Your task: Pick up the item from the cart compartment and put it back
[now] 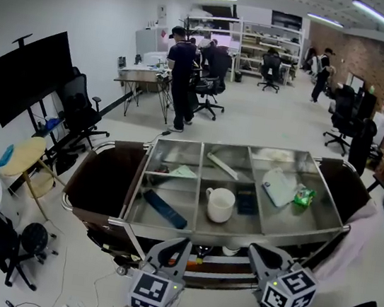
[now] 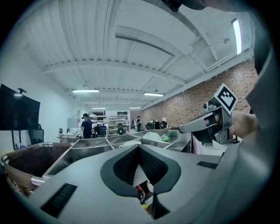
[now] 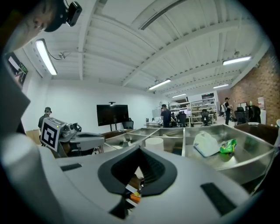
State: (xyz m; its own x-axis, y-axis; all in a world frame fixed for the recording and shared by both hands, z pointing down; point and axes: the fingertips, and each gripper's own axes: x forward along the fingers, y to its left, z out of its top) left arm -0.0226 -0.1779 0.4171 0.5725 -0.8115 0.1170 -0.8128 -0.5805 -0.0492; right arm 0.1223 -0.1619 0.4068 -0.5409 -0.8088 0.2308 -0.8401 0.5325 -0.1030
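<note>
A steel cart tray (image 1: pixel 166 232) with several compartments stands in front of me. In it lie a white mug (image 1: pixel 219 205), a long blue item (image 1: pixel 165 209), a dark blue box (image 1: pixel 246 202), a white pouch (image 1: pixel 279 187) and a green packet (image 1: pixel 304 195). My left gripper (image 1: pixel 182 243) hangs shut and holds nothing, just short of the tray's near rim. My right gripper (image 1: pixel 257 250) is beside it, also shut and holding nothing. The right gripper view shows the mug (image 3: pixel 154 142), the pouch (image 3: pixel 206 143) and the packet (image 3: pixel 227 145) ahead of the jaws.
A black screen on a stand (image 1: pixel 25 74) and a round wooden stool (image 1: pixel 24 154) are at the left. A person (image 1: pixel 182 76) stands by desks and office chairs at the back. Chairs and a brick wall (image 1: pixel 377 62) line the right.
</note>
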